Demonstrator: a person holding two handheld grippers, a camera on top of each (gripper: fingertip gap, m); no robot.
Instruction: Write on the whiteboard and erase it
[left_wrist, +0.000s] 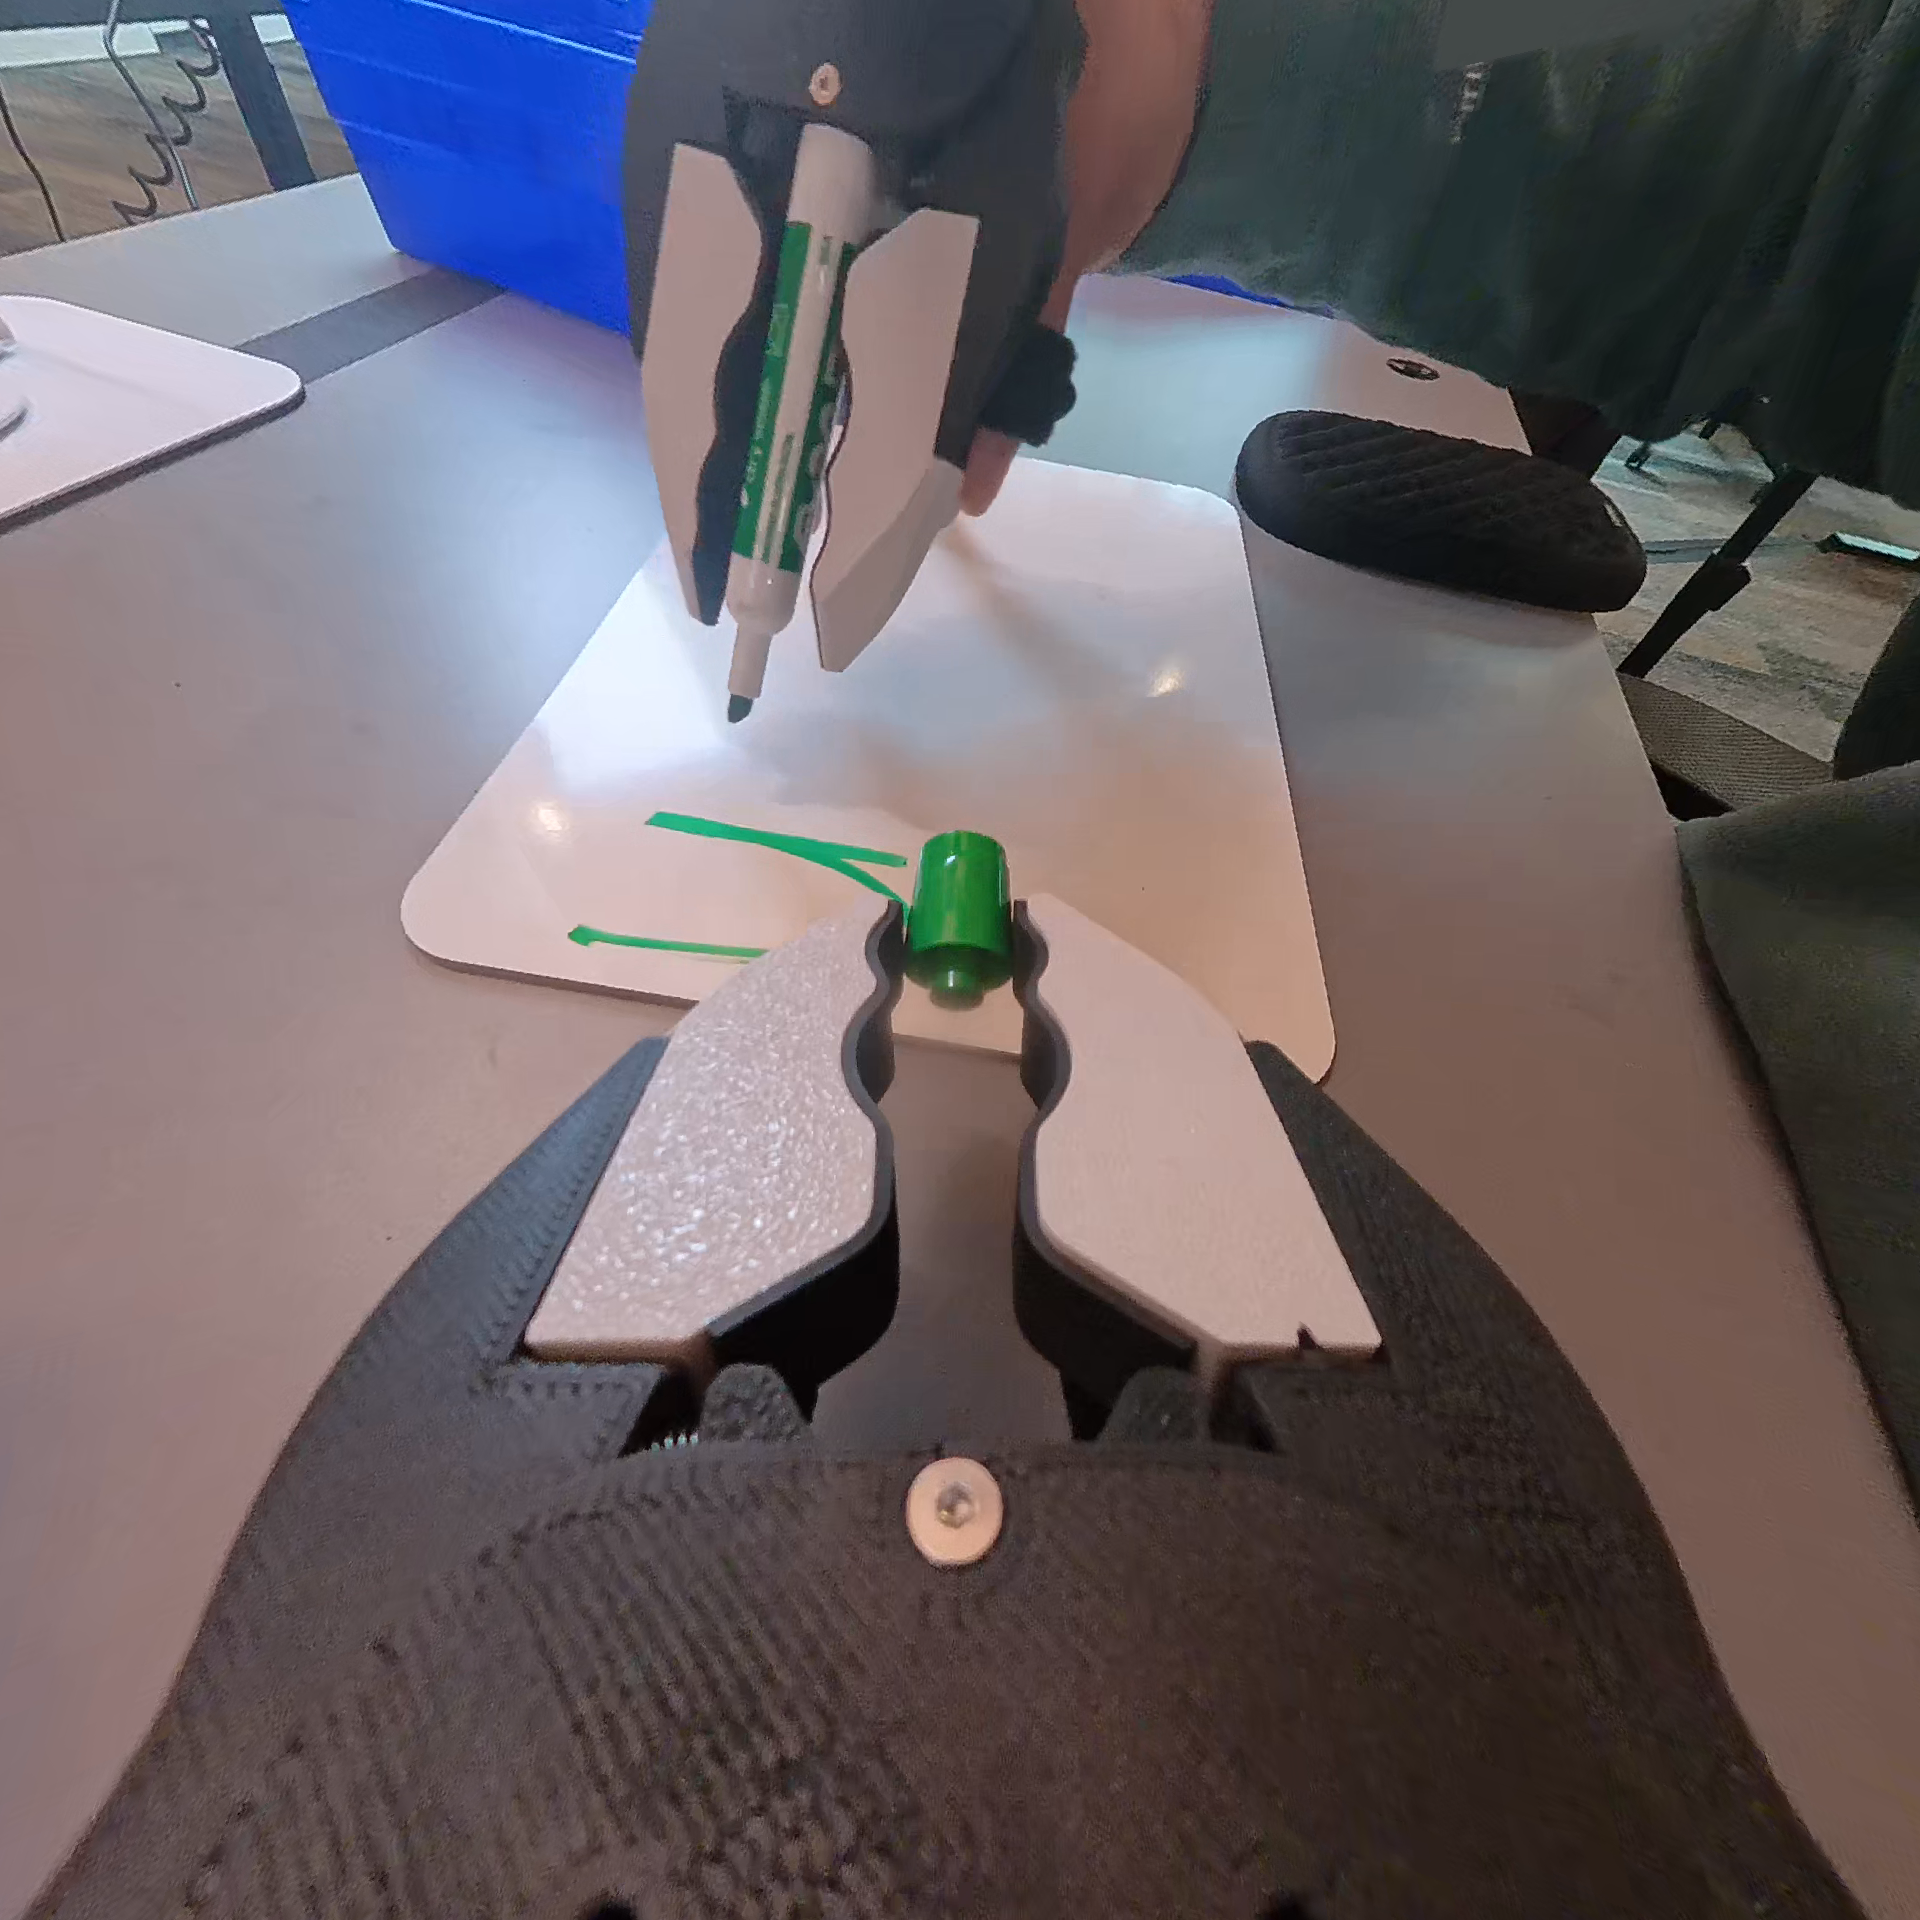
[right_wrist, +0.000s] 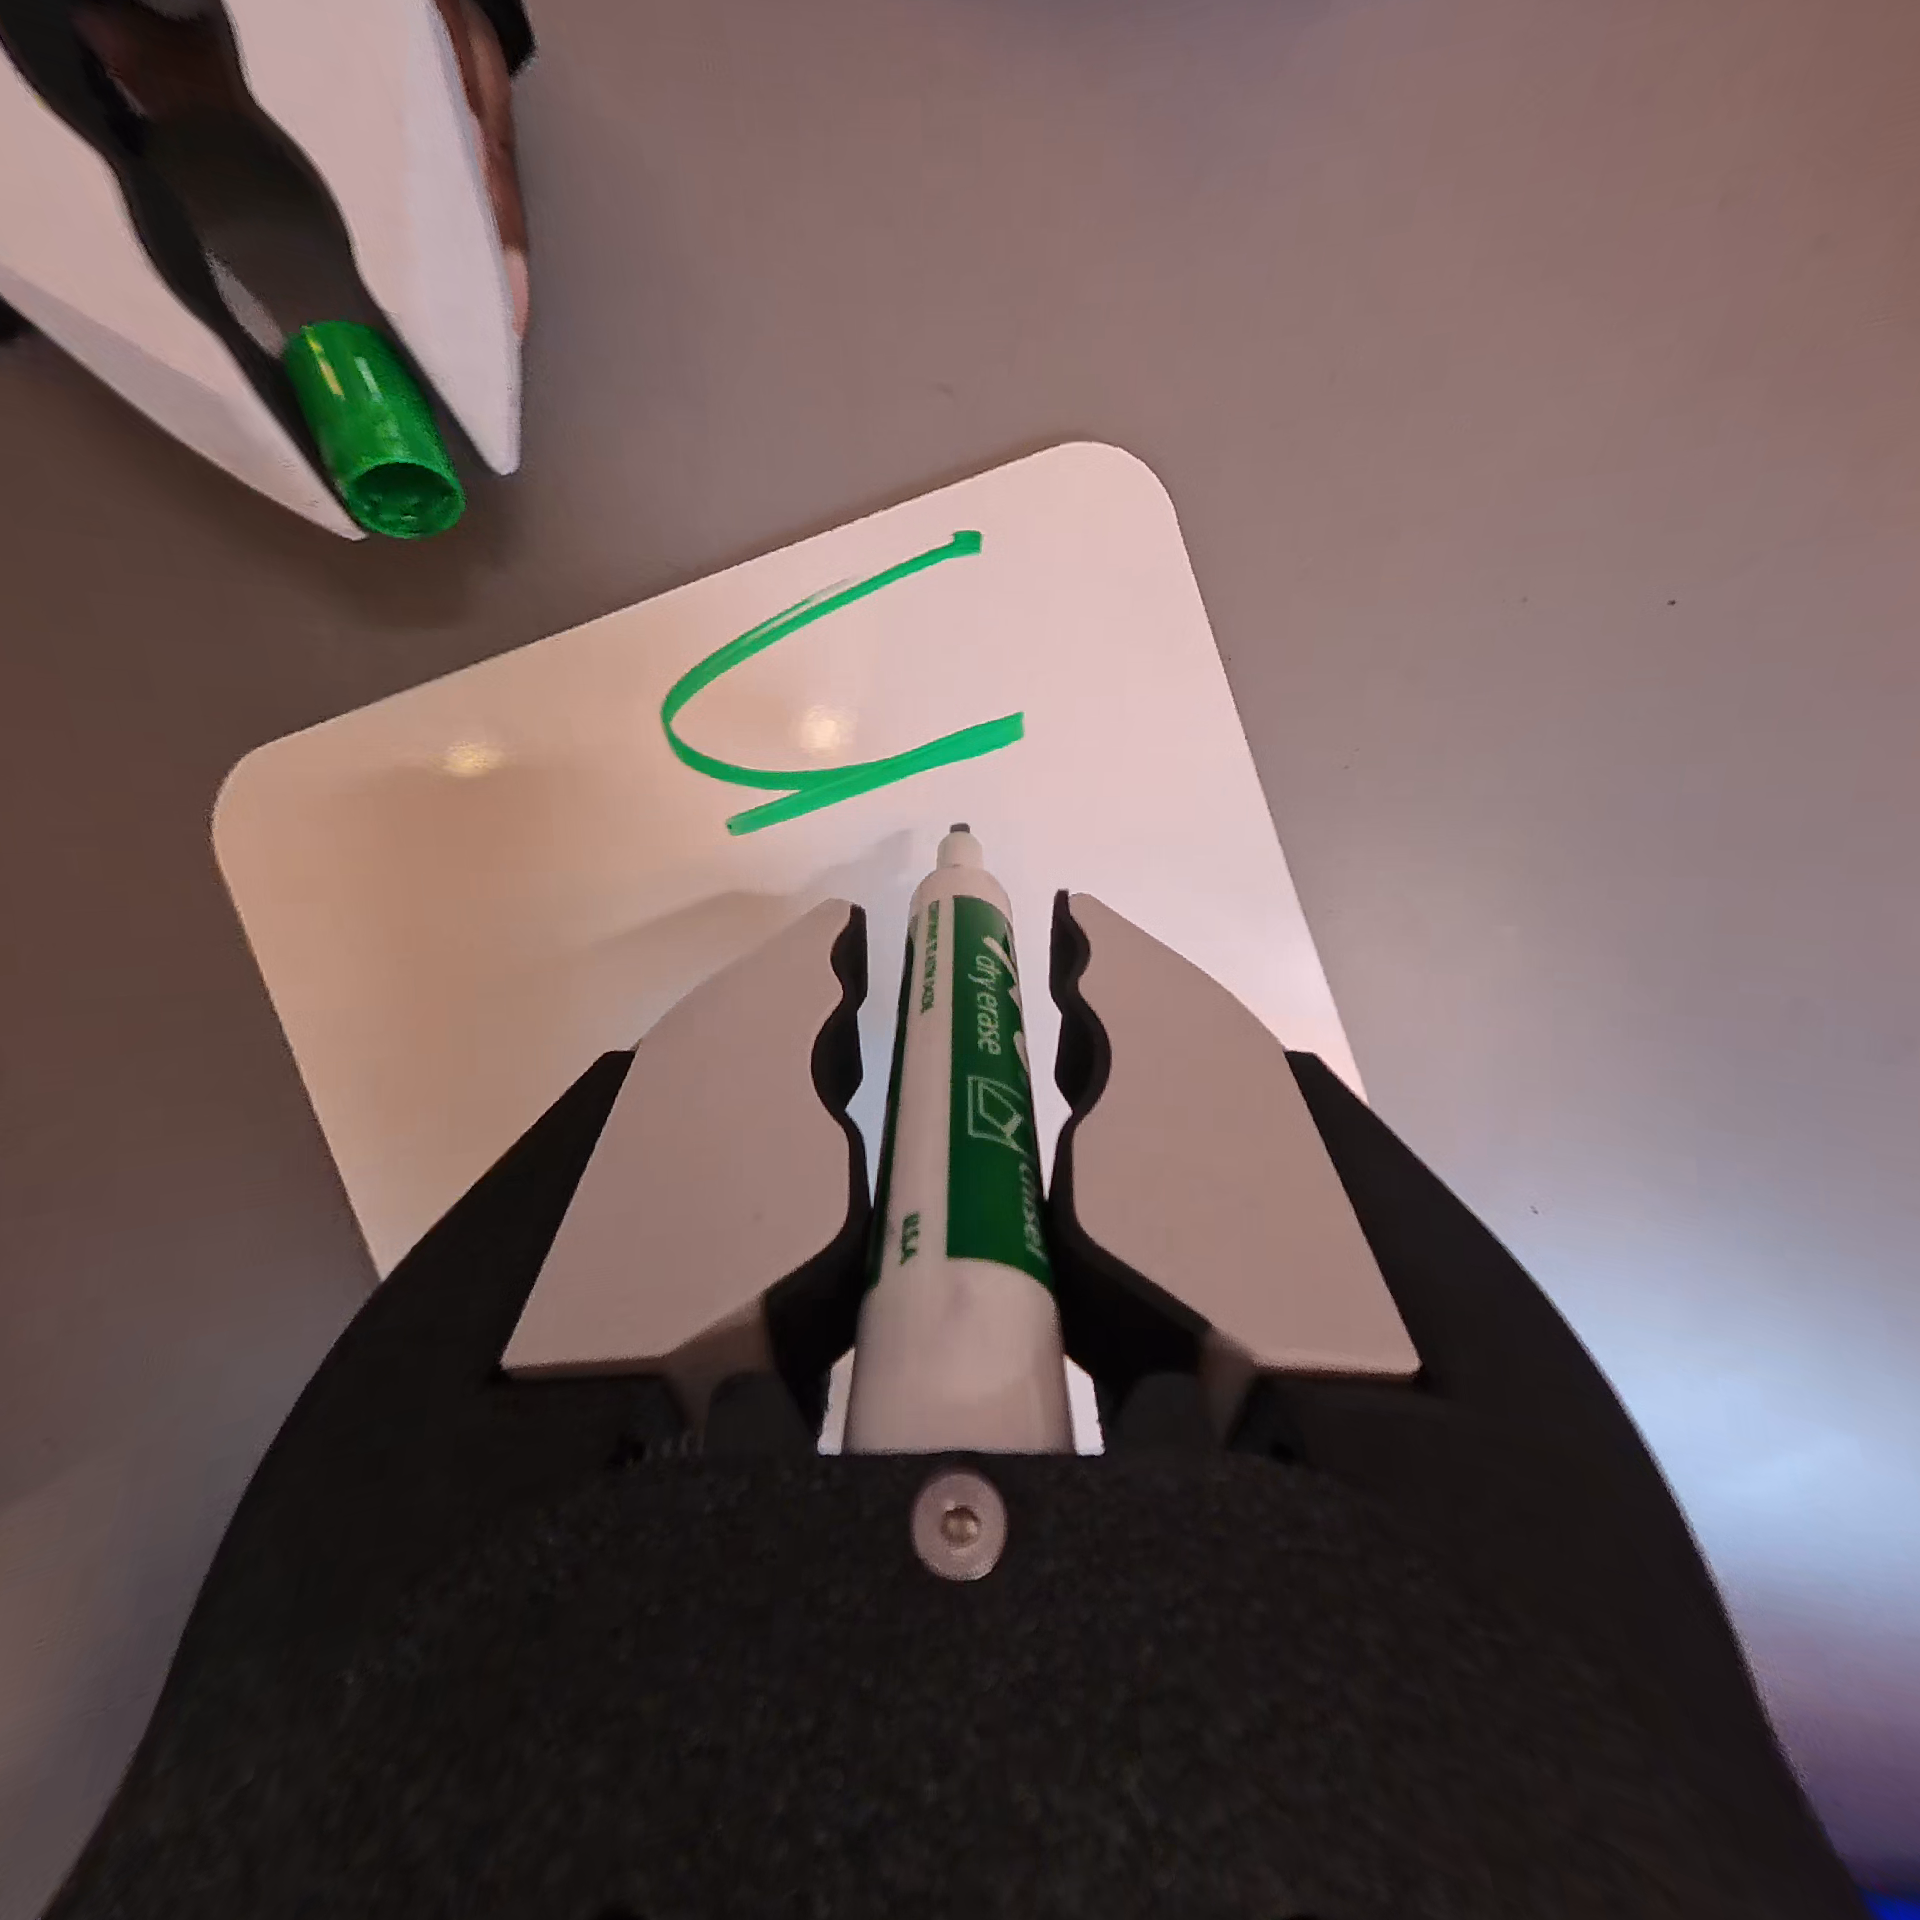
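1. Left wrist view: the left gripper (left_wrist: 956, 940) is at the near edge of a small whiteboard (left_wrist: 1039, 665) lying flat on a grey table (left_wrist: 260, 779). Its jaws are closed to a narrow gap, pinching a green marker cap (left_wrist: 958, 914) at the fingertips. Across the board, the right gripper (left_wrist: 779, 613) points down, jaws clamped along a green dry-erase marker (left_wrist: 784, 416). The bare tip appears to hover just above the board, though contact is hard to judge. A green stroke (left_wrist: 769, 836) is partly hidden by the cap. A black padded object (left_wrist: 1434, 504) lies past the board; whether it is the eraser I cannot tell.

2. Right wrist view: the right gripper (right_wrist: 961, 914) grips the marker (right_wrist: 966, 1122) lengthwise, tip just short of a looping green stroke (right_wrist: 821, 675). The left gripper (right_wrist: 436, 488) holds the cap (right_wrist: 374, 447) off the board's corner.

3. Progress, as I judge it: uncapping is done and writing has begun. Recapping and erasing remain.
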